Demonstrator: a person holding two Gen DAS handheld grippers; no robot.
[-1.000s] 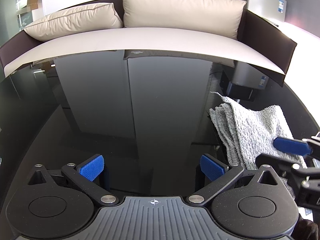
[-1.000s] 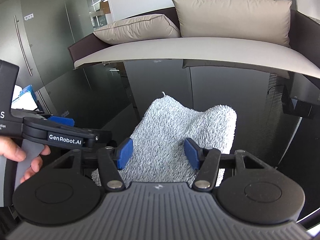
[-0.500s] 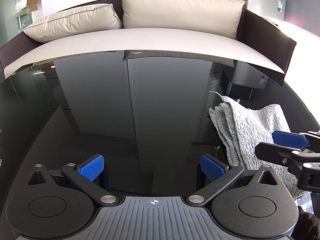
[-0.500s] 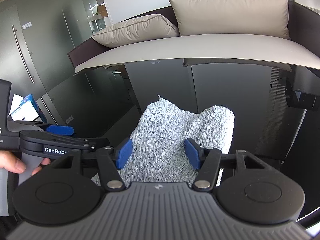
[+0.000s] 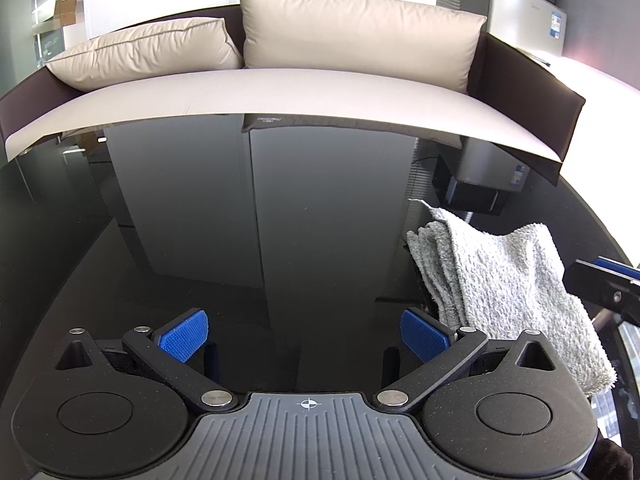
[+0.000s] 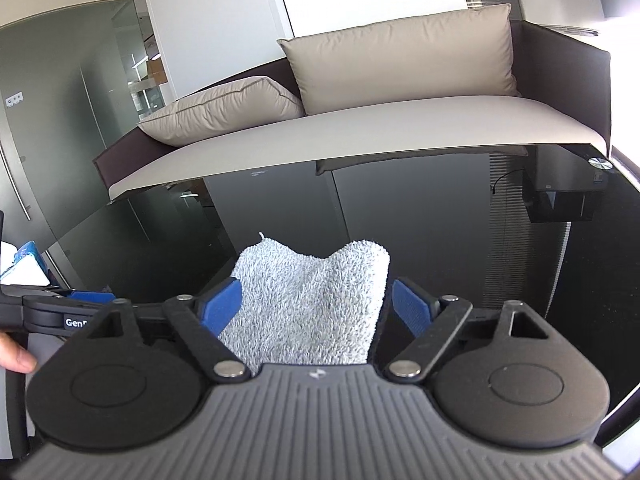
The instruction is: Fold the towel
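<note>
Your right gripper (image 6: 312, 302) is opening its blue pads wider around the fluffy grey folded towel (image 6: 308, 304), and you have pulled it back from the towel a little.

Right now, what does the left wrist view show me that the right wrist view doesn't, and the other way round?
Only the left wrist view: the stacked layer edges on the folded towel's side, and the left gripper open over bare black tabletop.

Only the right wrist view: the right gripper with its jaws opening, the towel lying between its pads without being pressed, a fingertip at the left edge, and a blue-and-white packet off the table.

Both: the grey towel folded on the glossy table, and the sofa with two beige cushions behind.
</note>
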